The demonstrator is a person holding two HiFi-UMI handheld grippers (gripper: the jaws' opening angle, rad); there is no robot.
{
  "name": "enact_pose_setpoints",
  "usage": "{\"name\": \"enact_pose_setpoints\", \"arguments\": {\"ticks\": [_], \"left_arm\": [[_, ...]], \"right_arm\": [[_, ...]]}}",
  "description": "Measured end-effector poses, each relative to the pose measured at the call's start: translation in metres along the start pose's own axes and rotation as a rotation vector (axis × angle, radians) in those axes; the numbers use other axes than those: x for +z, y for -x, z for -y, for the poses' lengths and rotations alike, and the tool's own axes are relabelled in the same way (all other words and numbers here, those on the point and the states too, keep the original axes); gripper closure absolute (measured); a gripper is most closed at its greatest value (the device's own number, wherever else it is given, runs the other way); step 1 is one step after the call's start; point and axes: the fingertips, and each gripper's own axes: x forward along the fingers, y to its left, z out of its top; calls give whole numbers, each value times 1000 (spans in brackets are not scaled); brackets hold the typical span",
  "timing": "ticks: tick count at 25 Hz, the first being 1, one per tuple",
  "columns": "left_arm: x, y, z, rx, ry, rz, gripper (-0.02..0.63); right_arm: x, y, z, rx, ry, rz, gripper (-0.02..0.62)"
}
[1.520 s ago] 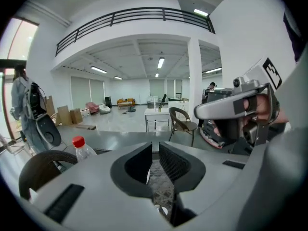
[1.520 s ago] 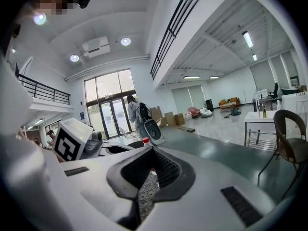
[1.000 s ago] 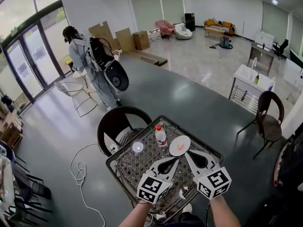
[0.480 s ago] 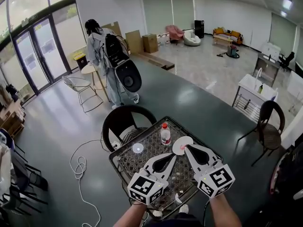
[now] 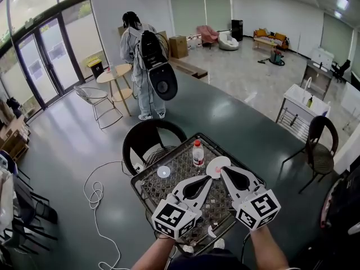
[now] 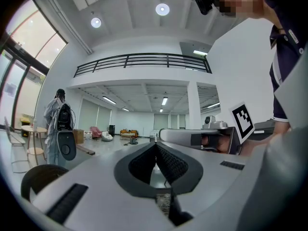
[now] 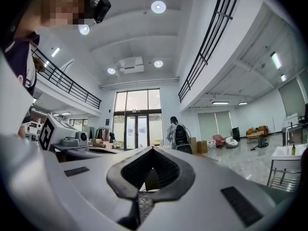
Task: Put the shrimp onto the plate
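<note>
A round white plate (image 5: 219,162) lies on the wire-mesh table (image 5: 169,190), right of a water bottle. A small pink shrimp (image 5: 216,169) lies on the plate near its front edge. My right gripper (image 5: 223,171) is shut and empty, its tips at the plate's near rim beside the shrimp. My left gripper (image 5: 210,179) is shut and empty too, its tips just short of the plate, over the mesh. In the left gripper view the left gripper (image 6: 155,145) has its jaws pressed together. In the right gripper view the right gripper (image 7: 153,149) shows the same.
A water bottle (image 5: 198,152) with a red cap stands left of the plate. A small white disc (image 5: 163,172) lies on the mesh. A dark chair (image 5: 147,144) stands behind the table, another chair (image 5: 318,145) at right. A person with a backpack (image 5: 143,61) stands farther off. A cable (image 5: 95,198) lies on the floor.
Both grippers stayed shut and edged forward, so the right tips now reach the plate's rim. The person with the backpack walked farther away to the right.
</note>
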Motion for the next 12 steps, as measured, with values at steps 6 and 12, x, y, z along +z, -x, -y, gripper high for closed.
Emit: {"name": "enact_pose_setpoints", "arguments": {"ticks": [6,12], "left_arm": [[-1,2,0,-13,-2,-6,597],[-1,4,0,-29,-3,-9,597]], "right_arm": [[-1,-1,-5,0,6,-2,591],[-1,-2,-7,-10,1,-1,590]]}}
